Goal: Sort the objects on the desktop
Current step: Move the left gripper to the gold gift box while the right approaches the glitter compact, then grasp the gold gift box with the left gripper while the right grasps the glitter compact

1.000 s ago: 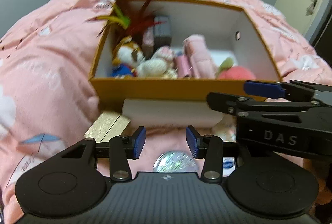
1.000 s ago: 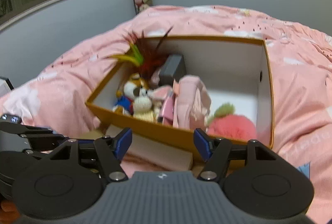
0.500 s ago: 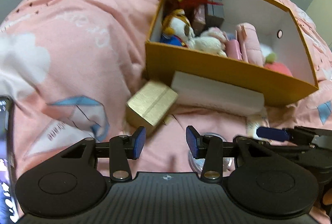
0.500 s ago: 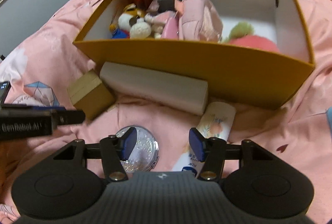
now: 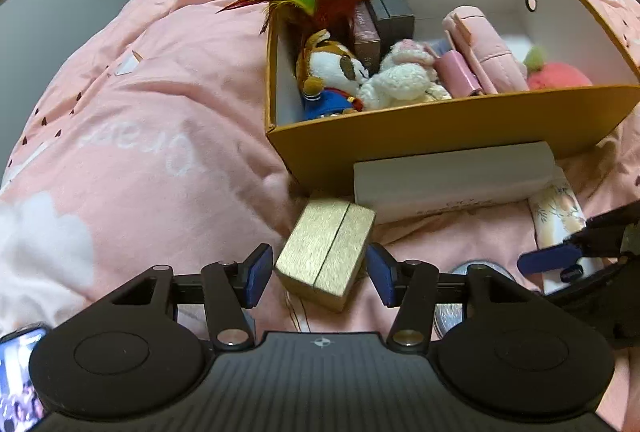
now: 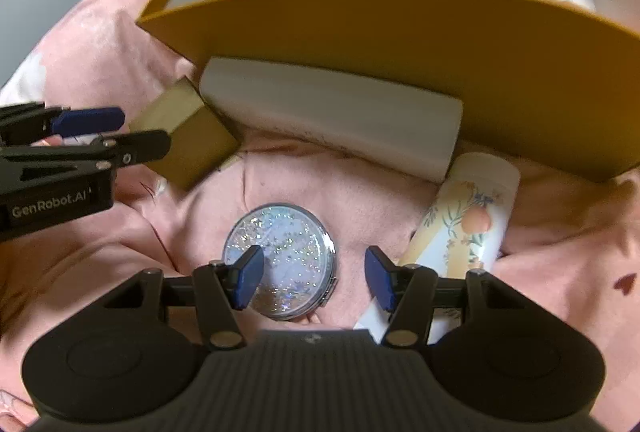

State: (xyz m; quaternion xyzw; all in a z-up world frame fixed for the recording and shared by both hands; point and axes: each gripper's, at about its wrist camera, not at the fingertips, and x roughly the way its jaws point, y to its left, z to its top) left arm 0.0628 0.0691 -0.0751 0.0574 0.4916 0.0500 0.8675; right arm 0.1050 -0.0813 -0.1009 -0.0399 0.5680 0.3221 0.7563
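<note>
A small gold box (image 5: 326,252) lies on the pink bedding between the pads of my left gripper (image 5: 318,274). Its jaws are opening and a narrow gap shows on each side of the box. A round glitter compact mirror (image 6: 280,260) lies flat under my right gripper (image 6: 314,282). Those jaws are opening too, and the pads hover over the mirror without pressing it. An orange cardboard box (image 5: 440,128) behind holds plush toys, feathers, dark boxes and pink items. The left gripper's fingers (image 6: 86,120) show at the left edge of the right wrist view, beside the gold box (image 6: 188,136).
A long white box (image 5: 452,180) rests against the orange box's front wall (image 6: 400,32). A floral tube (image 6: 464,228) lies to the right of the mirror, under my right finger. A phone (image 5: 20,372) sits at the lower left. Rumpled pink bedding lies all around.
Both grippers have come down toward the bedding. The left one now straddles the gold box with wider jaws. The right one now hangs close over the glitter mirror.
</note>
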